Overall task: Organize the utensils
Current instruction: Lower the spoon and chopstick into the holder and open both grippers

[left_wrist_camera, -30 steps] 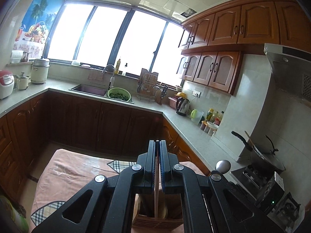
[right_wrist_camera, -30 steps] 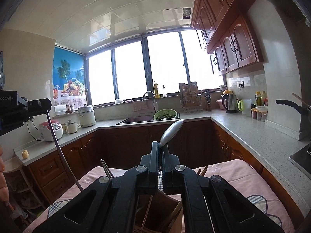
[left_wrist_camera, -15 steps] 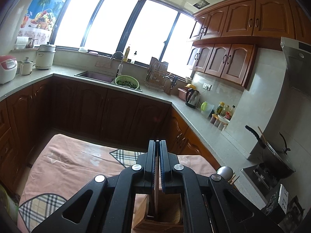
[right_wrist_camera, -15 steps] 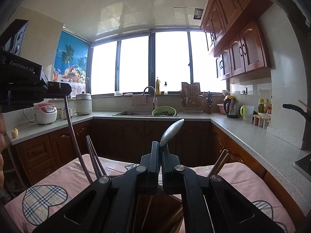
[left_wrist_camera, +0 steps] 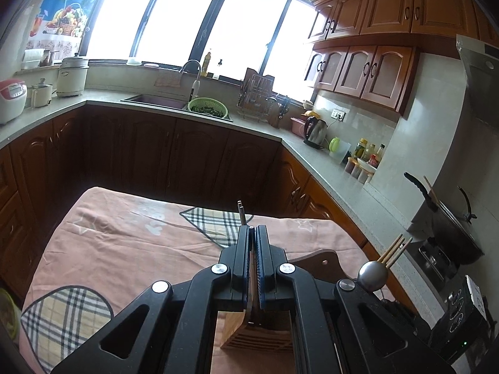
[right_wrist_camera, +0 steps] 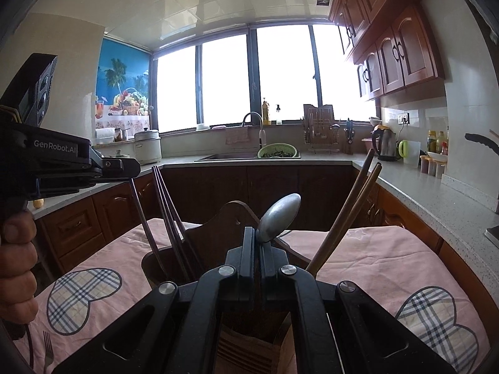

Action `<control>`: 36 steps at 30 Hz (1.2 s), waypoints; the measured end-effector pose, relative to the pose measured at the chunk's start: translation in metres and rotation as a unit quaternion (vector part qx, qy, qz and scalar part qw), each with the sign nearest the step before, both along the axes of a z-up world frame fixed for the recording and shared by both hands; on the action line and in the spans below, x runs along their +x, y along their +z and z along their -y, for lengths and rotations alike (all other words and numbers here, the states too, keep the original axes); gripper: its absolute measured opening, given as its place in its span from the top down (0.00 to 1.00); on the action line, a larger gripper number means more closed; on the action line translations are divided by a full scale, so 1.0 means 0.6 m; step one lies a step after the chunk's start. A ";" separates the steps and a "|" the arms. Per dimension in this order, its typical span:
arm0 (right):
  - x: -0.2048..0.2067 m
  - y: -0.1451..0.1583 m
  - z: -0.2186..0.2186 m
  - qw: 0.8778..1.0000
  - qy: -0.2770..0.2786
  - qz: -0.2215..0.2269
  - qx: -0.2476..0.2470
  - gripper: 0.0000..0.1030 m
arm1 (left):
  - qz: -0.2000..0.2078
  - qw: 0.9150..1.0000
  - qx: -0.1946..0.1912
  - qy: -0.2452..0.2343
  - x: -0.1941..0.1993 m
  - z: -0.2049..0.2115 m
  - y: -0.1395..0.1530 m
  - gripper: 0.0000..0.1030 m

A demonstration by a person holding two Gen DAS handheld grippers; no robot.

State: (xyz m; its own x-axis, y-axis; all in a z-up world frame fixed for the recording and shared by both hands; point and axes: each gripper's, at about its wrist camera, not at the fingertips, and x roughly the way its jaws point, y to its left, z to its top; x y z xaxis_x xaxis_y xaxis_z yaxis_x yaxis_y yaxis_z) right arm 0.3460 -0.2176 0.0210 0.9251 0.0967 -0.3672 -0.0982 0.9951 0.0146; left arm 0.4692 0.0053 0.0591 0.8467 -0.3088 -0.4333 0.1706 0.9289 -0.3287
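Two grippers each clamp a utensil. Left wrist view: the left gripper (left_wrist_camera: 252,237) has its jaws closed on a thin dark chopstick (left_wrist_camera: 241,213), poised over the wooden utensil holder (left_wrist_camera: 259,327) on the pink-clothed surface (left_wrist_camera: 124,243). Right wrist view: the right gripper (right_wrist_camera: 256,240) has its jaws closed on a metal spoon (right_wrist_camera: 277,218), above the same holder, between dark chopsticks (right_wrist_camera: 168,212) and wooden chopsticks (right_wrist_camera: 349,215).
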 end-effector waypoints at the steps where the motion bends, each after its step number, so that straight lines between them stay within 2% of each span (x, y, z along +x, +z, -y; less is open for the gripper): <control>1: 0.001 -0.001 0.002 1.000 0.004 -0.007 0.004 0.98 | -0.001 1.000 -0.002 -0.001 0.001 -0.003 0.000 0.98; 8: 0.012 0.001 0.026 0.998 0.009 -0.054 0.038 0.97 | -0.014 1.000 -0.007 -0.001 0.010 -0.016 -0.006 0.96; 13: 0.016 0.000 0.036 0.997 0.001 -0.070 0.043 0.93 | -0.012 1.000 -0.002 0.000 0.007 -0.013 -0.004 0.96; 19: 0.017 0.000 0.036 0.996 0.002 -0.074 0.046 0.93 | -0.018 1.000 -0.005 -0.001 0.001 -0.010 -0.005 0.96; 22: 0.017 -0.002 0.032 0.996 0.002 -0.080 0.046 0.92 | -0.021 1.000 -0.006 -0.002 0.000 -0.012 -0.003 0.91; 24: 0.017 -0.002 0.034 0.995 -0.001 -0.082 0.047 0.90 | -0.021 1.000 -0.006 0.000 -0.005 -0.012 -0.002 0.79; 29: 0.005 -0.001 0.037 0.995 -0.005 -0.085 0.051 0.76 | -0.019 1.000 -0.004 0.000 -0.019 -0.012 0.001 0.74; 31: 0.000 0.001 0.038 0.995 -0.008 -0.086 0.052 0.76 | -0.020 1.000 -0.005 0.001 -0.027 -0.013 0.001 0.71; 36: -0.015 0.004 0.046 0.994 -0.018 -0.088 0.058 0.68 | -0.024 1.000 -0.007 0.004 -0.044 -0.017 0.001 0.58</control>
